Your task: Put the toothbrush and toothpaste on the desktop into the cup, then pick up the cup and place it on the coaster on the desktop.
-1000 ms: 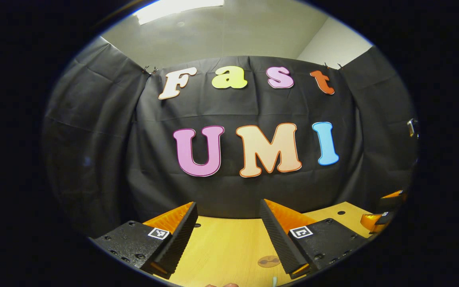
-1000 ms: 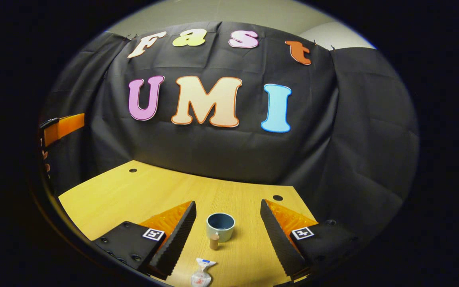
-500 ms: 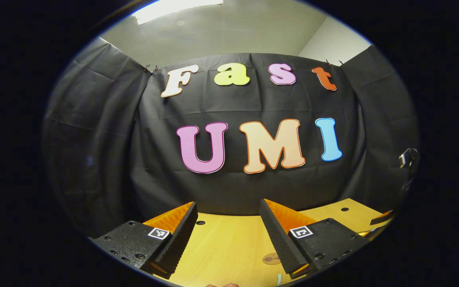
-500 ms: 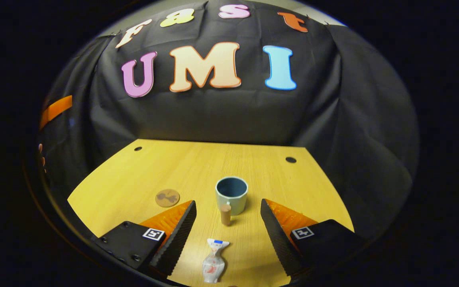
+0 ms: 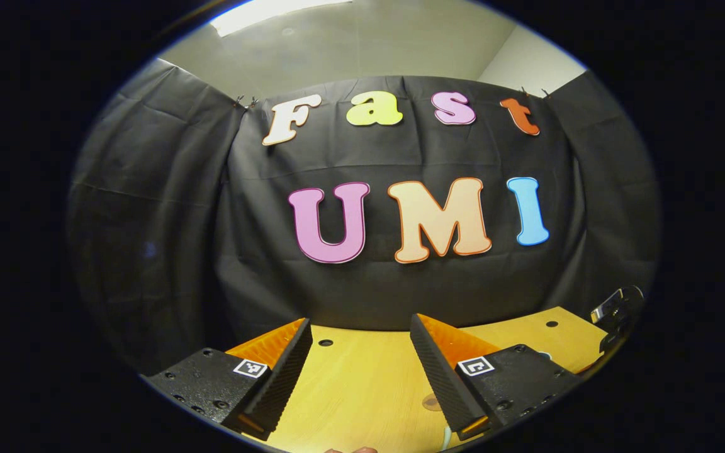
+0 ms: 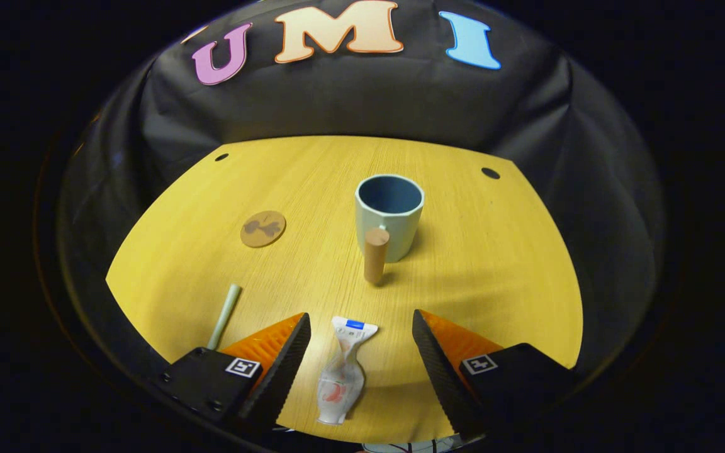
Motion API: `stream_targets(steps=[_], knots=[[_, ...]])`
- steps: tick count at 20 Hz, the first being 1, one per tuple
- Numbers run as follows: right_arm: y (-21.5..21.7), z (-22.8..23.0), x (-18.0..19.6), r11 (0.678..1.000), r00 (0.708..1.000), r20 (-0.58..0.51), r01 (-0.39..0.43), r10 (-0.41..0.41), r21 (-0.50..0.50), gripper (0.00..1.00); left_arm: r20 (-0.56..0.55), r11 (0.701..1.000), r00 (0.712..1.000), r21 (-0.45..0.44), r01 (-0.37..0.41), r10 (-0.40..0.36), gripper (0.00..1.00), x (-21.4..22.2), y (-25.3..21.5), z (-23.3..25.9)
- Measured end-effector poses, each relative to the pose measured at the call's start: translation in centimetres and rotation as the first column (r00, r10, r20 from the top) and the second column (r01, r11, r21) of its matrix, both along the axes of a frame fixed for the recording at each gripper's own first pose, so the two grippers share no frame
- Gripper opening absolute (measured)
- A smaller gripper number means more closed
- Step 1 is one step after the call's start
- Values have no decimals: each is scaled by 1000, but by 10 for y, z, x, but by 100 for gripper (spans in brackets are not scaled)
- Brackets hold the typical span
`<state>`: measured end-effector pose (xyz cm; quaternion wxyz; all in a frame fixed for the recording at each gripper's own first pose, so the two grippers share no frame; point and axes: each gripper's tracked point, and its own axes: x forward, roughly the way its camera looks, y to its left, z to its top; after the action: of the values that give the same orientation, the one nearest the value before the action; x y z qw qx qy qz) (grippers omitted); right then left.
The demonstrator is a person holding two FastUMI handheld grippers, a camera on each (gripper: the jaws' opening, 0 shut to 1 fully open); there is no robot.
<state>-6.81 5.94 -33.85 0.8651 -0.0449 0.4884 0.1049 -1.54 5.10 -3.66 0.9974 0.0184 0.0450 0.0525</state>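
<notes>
Pale-green cup (image 6: 389, 217), blue inside, stands empty mid-tabletop (image 6: 501, 264); nothing is loaded. Toothpaste tube (image 6: 342, 371) lies near of the cup, between the right gripper's (image 6: 360, 355) wide, empty jaws. Toothbrush (image 6: 224, 314) and coaster (image 6: 263, 228) lie left of the cup. All steps remain. Left gripper (image 5: 360, 365) is held level, jaws wide, empty.

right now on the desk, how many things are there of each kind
cup: 1
toothpaste tube: 1
toothbrush: 1, part hidden behind the right gripper
coaster: 1
total: 4
</notes>
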Motion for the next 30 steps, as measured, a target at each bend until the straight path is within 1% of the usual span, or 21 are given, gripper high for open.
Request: stream_targets(steps=[3,7,12,14,15,16,18,19,22,23,24,25,27,30], knots=[[-3,-21,-6,1000,997,-72,-2,1,-17,100,-16,1000,1000,1,-17,17,93,-4,4,-6],[-3,-48,-19,999,984,-179,-15,9,-36,100,-36,999,999,11,-32,32,93,-7,9,-12],[3,-67,-26,997,967,-250,-51,37,-49,99,-69,999,996,8,-47,47,94,-10,13,-22],[6,-73,-30,996,955,-290,-74,57,-50,95,-76,999,996,8,-48,48,94,-10,13,-24],[6,-67,-24,994,958,-279,-90,70,-61,88,-80,999,996,9,-47,48,94,-9,13,-25],[6,-73,-24,994,955,-286,-96,74,-61,86,-81,999,996,9,-47,48,94,-8,12,-25],[3,-74,-21,992,953,-294,-95,68,-78,77,-94,999,995,5,-44,45,94,-7,11,-30],[2,-75,-22,993,950,-307,-88,61,-77,60,-99,999,994,1,-43,43,94,-6,10,-32],[1,-76,-25,992,939,-340,-86,51,-91,51,-107,999,994,-7,-37,37,94,-1,6,-34],[0,-76,-26,992,935,-352,-87,48,-95,45,-107,999,994,-5,-34,34,94,-2,4,-34],[-2,-74,-27,992,933,-358,-86,47,-96,41,-107,1000,994,-4,-30,29,94,-1,3,-34],[-3,-74,-27,991,932,-359,-93,53,-95,30,-109,1000,994,-4,-24,23,94,0,0,-35],[-2,-72,-27,991,931,-358,-107,70,-84,23,-124,1000,992,-8,-13,12,94,1,-4,-41],[-2,-74,-27,993,935,-349,-85,54,-76,23,-185,999,982,-33,16,-22,94,2,-16,-61]])
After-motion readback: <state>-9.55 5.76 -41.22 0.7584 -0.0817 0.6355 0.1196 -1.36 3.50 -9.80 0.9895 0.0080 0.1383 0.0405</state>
